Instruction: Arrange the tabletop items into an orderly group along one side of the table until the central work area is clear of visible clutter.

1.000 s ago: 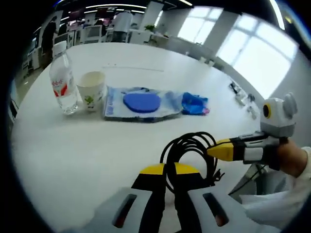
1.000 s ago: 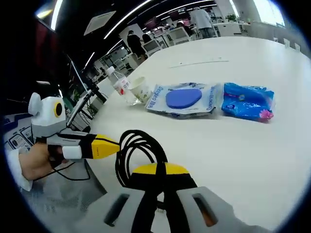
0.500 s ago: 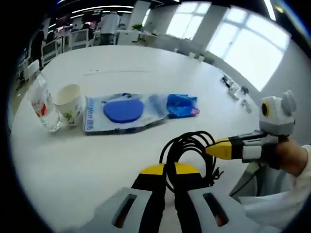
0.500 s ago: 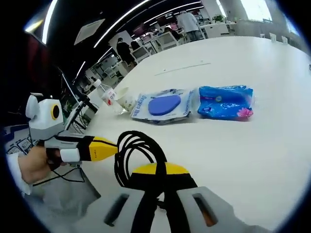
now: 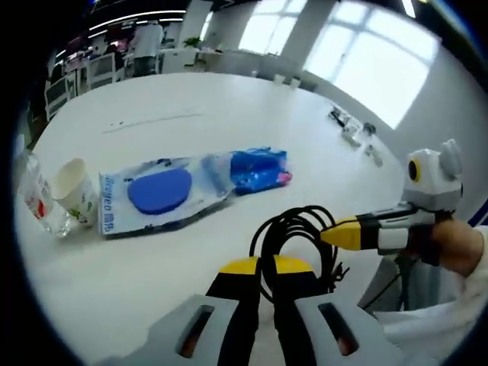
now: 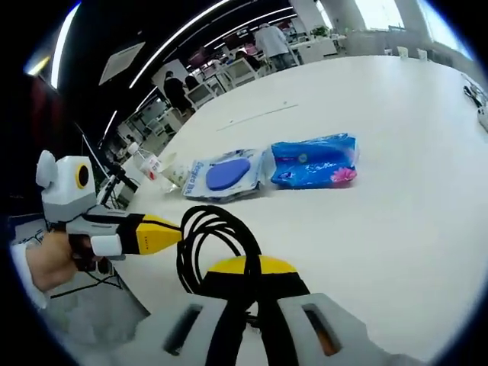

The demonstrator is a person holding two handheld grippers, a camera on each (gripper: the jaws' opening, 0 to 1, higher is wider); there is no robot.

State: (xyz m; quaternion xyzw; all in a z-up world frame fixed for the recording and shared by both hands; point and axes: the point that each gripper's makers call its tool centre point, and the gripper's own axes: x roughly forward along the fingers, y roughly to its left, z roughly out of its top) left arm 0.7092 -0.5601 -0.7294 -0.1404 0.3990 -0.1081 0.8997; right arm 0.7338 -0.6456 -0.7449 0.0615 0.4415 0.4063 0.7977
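- Both tongs are clenched on the same black cable coil [image 5: 297, 248]: left gripper [image 5: 260, 268] pinches one side, right gripper [image 6: 253, 268] the other, so the loops stay bundled, I'd guess.
- Coil hangs just over the near edge of the white table [image 5: 229, 99].
- Further out, lined up in a row: water bottle [image 5: 34, 206], paper cup [image 5: 76, 200], clear pack with a blue pad [image 5: 160, 191], blue pouch [image 6: 313, 162].
- Coil probably joins that row next.

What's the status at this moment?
Left hand-held gripper and right hand-held gripper both shut on black cable. Bottle, cup, two packets lined up. Nothing blocking.
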